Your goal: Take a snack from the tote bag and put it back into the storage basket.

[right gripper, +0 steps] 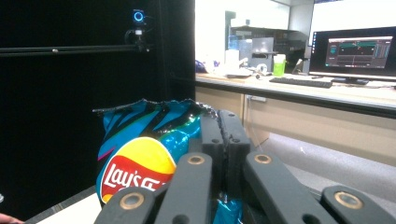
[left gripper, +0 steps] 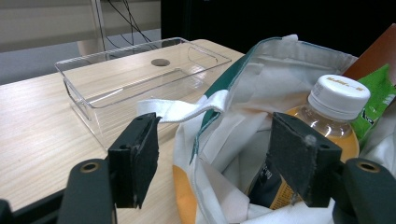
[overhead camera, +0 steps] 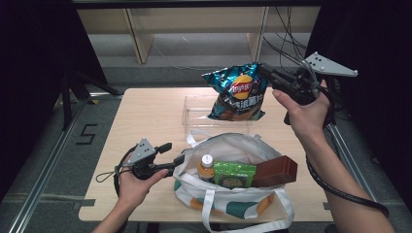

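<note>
Up above the far half of the tabletop point(overhead camera: 145, 116), the right gripper point(overhead camera: 266, 73) has a blue Lay's chip bag point(overhead camera: 238, 92) pinched by its top corner, so the bag hangs in the air over the clear plastic tray point(overhead camera: 194, 116) without resting on anything as far as I can tell. From the right gripper view the jaws are squeezed tight together with the crinkled top edge of the chip bag point(right gripper: 140, 144) caught between them, logo facing the camera. Closer to the person sits a white tote bag point(overhead camera: 233, 194) with green and orange patches, mouth wide open, and inside it you can see an orange drink bottle point(overhead camera: 206, 167) with a white cap standing upright, a green packet point(overhead camera: 234, 174) next to it, and a brown box point(overhead camera: 274, 171) leaning at the right side. The left gripper point(overhead camera: 170, 153) is down low at the tote's left rim, held level and pointing into the bag. In the left gripper view its jaws stand wide apart with the tote bag point(left gripper: 243, 107) rim and a strap loop lying between them, pads not pressing on anything, and the drink bottle point(left gripper: 334, 116) is just past the right jaw. The plastic tray point(left gripper: 140, 74) sits right behind the tote, with nothing in it that I can see.
</note>
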`<act>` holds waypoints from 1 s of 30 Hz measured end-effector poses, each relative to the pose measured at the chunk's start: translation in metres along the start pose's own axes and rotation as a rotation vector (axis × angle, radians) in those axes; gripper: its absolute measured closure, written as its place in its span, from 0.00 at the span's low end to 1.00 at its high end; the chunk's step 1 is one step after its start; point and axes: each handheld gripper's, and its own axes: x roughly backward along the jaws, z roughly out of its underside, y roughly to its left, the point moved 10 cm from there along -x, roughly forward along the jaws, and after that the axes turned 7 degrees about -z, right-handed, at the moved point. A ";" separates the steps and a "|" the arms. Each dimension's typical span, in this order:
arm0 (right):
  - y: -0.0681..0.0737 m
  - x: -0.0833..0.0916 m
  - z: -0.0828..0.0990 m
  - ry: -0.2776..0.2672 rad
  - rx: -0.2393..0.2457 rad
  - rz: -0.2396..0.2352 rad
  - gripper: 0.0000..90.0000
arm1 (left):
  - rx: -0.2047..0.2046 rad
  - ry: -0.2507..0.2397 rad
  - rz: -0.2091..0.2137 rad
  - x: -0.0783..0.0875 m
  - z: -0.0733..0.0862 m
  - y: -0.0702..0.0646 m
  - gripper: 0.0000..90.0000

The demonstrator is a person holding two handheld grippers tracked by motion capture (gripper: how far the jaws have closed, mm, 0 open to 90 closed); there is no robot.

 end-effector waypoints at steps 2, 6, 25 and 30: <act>-0.002 -0.003 0.001 0.000 -0.008 0.006 1.00 | 0.004 -0.004 0.002 0.000 0.000 0.000 0.36; -0.008 -0.008 0.003 0.001 -0.011 0.019 1.00 | 0.002 -0.003 -0.004 0.001 0.000 0.000 0.36; -0.031 -0.029 0.015 0.031 -0.048 0.060 1.00 | 0.000 -0.004 -0.009 0.004 0.000 0.001 0.36; -0.031 -0.034 0.015 0.032 -0.050 0.059 1.00 | 0.000 -0.005 -0.009 0.004 0.000 0.001 0.36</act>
